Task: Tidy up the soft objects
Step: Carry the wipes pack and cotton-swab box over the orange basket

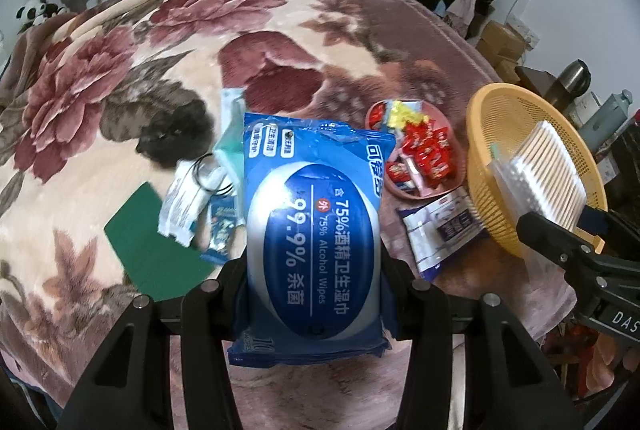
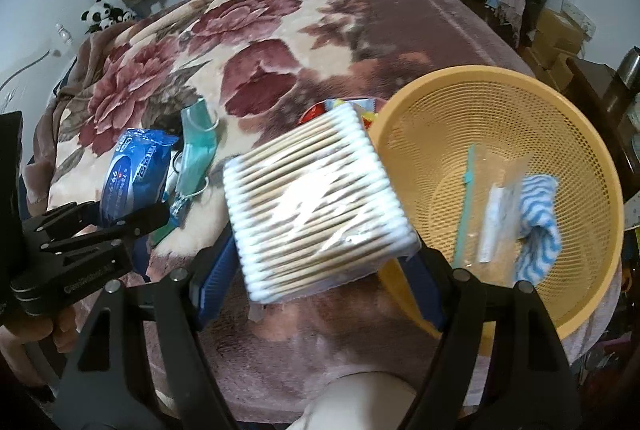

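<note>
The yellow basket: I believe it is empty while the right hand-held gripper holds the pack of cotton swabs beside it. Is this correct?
Not quite. The yellow basket is not empty: the right wrist view shows a clear zip bag and a blue-and-white striped cloth inside. The rest holds: the right hand-held gripper holds the pack of cotton swabs beside it.

- Left gripper point(image 1: 316, 270) clamped on blue wet-wipes pack point(image 1: 314, 230), lifted above floral blanket point(image 1: 120, 70).
- Right gripper point(image 1: 556, 226) pinching cotton swab pack point(image 1: 536, 166) over yellow basket point(image 1: 500, 102) rim.
- Pink snack dish point(image 1: 376, 110) beside basket; green card point(image 1: 152, 242), face mask point(image 1: 230, 146) left of wipes.
</note>
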The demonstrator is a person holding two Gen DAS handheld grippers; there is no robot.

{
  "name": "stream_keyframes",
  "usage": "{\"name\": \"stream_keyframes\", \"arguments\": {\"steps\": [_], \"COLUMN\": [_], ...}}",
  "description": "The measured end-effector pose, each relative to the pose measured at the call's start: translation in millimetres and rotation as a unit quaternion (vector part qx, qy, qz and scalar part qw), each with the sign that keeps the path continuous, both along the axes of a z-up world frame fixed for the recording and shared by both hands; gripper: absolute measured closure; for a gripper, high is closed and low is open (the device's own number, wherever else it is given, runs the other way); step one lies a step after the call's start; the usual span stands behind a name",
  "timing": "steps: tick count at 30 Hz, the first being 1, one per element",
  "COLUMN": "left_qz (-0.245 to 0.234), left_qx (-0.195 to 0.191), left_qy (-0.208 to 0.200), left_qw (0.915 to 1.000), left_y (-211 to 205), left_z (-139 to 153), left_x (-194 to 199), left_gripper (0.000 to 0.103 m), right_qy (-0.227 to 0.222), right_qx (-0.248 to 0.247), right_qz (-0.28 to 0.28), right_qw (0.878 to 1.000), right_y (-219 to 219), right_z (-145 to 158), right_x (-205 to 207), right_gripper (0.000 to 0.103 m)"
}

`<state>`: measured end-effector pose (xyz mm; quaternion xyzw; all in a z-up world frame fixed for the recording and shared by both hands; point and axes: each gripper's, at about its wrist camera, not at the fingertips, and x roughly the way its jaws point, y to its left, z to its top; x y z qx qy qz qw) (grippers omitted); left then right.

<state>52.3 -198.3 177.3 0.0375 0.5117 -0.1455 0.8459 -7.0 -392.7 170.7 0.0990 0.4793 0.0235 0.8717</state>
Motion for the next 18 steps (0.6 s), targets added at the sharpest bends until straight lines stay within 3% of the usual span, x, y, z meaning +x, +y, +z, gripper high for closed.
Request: {"name": "stream_keyframes", "arguments": {"steps": [18], "left_qz": [-0.06], "left_qx": [-0.007], "left_qy": [-0.001], "left_qw": [0.9982], "left_y": [-81], "left_z": [15], "left_x": [8], "left_gripper": [0.052], "right_qy": [-0.006], "right_qx": [0.006], "right_qz": [-0.056], "right_qw": [0.998], "right_y": [-68], "right_z": [6], "right_x": [-12], "right_gripper": [0.026]}}
